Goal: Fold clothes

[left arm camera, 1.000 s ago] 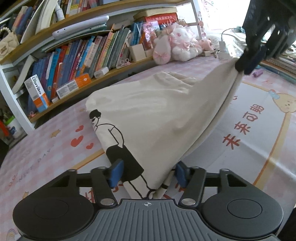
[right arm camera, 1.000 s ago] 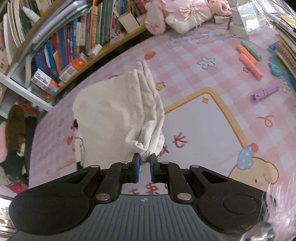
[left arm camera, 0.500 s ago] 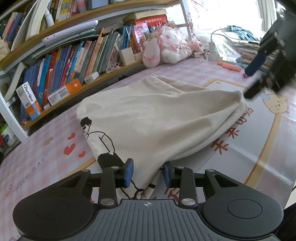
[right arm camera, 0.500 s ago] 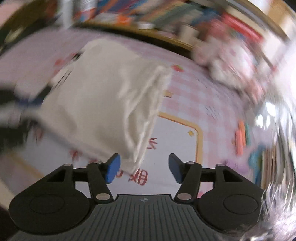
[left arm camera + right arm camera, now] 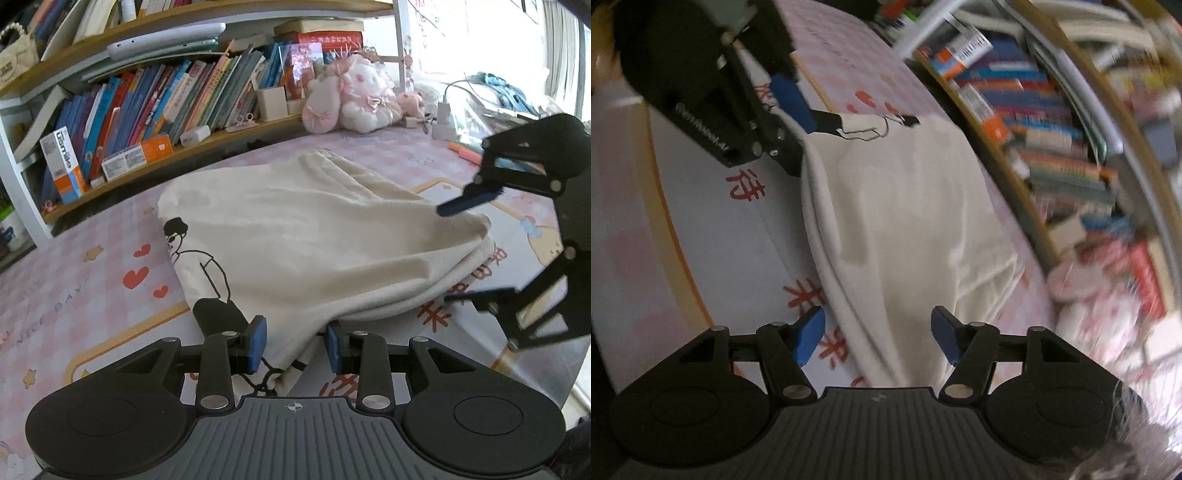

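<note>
A cream T-shirt (image 5: 314, 236) with a black cartoon print lies folded on the pink play mat (image 5: 74, 288). My left gripper (image 5: 295, 345) is at its near printed corner, and the cloth is bunched between the blue pads. My right gripper (image 5: 461, 249) is rolled on its side at the shirt's right corner, one finger above the cloth and one low by the mat. In the right wrist view the shirt (image 5: 905, 206) has its layered edge running between the right gripper's (image 5: 877, 339) jaws. These jaws are closing and the pads stand apart from the cloth. The left gripper (image 5: 798, 136) shows at the top left.
A low bookshelf (image 5: 147, 110) full of books runs along the far side of the mat. Pink plush toys (image 5: 354, 99) sit at its right end. A white charger (image 5: 443, 118) and an orange marker (image 5: 465, 149) lie at the far right.
The right gripper let go of the raised shirt edge, rolled onto its side and sank to the corner. The shirt dropped flat. The left jaws narrowed onto the near corner.
</note>
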### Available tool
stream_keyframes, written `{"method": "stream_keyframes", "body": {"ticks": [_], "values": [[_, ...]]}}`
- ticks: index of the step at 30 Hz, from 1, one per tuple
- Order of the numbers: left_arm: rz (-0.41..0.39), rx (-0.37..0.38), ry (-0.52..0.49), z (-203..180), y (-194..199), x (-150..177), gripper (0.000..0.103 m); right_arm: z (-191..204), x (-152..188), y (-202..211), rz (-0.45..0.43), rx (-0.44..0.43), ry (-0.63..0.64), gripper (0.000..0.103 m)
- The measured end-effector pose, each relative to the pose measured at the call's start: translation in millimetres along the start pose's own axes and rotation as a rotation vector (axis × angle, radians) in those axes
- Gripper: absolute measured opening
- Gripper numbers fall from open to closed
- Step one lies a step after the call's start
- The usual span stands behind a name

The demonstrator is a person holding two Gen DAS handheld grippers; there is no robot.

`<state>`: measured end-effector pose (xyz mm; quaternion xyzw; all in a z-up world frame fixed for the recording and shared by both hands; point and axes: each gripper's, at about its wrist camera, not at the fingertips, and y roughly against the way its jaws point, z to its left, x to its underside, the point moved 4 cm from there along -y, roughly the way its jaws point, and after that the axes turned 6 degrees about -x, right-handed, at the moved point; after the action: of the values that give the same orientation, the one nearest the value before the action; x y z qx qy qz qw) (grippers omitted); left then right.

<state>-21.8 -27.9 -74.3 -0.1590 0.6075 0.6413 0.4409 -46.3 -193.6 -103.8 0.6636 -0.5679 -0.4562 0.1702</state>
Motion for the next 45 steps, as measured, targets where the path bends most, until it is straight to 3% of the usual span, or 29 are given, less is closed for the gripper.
{"method": "stream_keyframes", "body": {"ticks": [3, 5, 10, 16, 18, 22, 29, 33, 40, 45], "values": [[0.004, -0.021, -0.041, -4, 0, 3, 0.035, -3, 0, -7, -0.011, 0.034, 0.055, 0.011], [0.005, -0.035, -0.08, -8, 2, 5, 0.036, -10, -2, -5, -0.032, 0.033, 0.028, 0.007], [0.009, -0.074, -0.202, -18, 6, 14, 0.034, -23, -11, 5, -0.075, 0.023, -0.007, 0.006], [0.002, -0.139, -0.373, -21, 11, 21, 0.033, -16, -2, 4, -0.07, 0.026, 0.069, 0.006], [0.006, -0.138, -0.397, -18, 11, 22, 0.022, -12, 3, 3, -0.062, 0.025, 0.094, 0.006], [0.02, -0.101, -0.482, -23, 8, 27, 0.009, -4, 15, -7, -0.031, 0.06, 0.177, 0.021], [0.016, -0.104, -0.494, -18, 10, 21, 0.007, 5, 46, -22, 0.039, 0.139, 0.366, 0.022], [0.013, -0.102, -0.525, -17, 12, 19, 0.007, 9, 55, -25, 0.052, 0.13, 0.416, 0.015], [0.017, -0.054, -0.523, -11, 23, 17, 0.005, -1, 44, -12, 0.066, 0.062, 0.289, 0.011], [0.031, 0.05, -0.537, -6, 51, 14, 0.005, 0, 42, 12, 0.075, -0.023, 0.219, 0.011]]}}
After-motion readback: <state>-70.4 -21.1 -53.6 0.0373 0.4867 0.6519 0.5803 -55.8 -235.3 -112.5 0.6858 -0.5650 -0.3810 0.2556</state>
